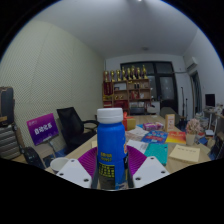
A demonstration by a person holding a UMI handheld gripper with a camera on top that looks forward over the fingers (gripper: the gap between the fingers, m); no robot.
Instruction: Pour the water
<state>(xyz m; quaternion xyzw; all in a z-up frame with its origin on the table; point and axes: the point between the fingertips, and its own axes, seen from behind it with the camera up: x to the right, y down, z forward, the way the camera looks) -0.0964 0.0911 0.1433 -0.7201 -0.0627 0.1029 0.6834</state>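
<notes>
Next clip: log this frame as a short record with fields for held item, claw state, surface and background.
held item: upright blue plastic bottle with white cap
claw: shut on the bottle, purple pads against its sides
surface: cluttered table with colourful books and boxes beyond the bottle
background: black office chair, wooden shelf holding trophies
pouring: not begun

The gripper (110, 168) is held level, well above the desk. Both fingers (72, 172) are closed in against the bottle (111, 148), and it is clamped upright between the purple pads (88, 160), lifted.
</notes>
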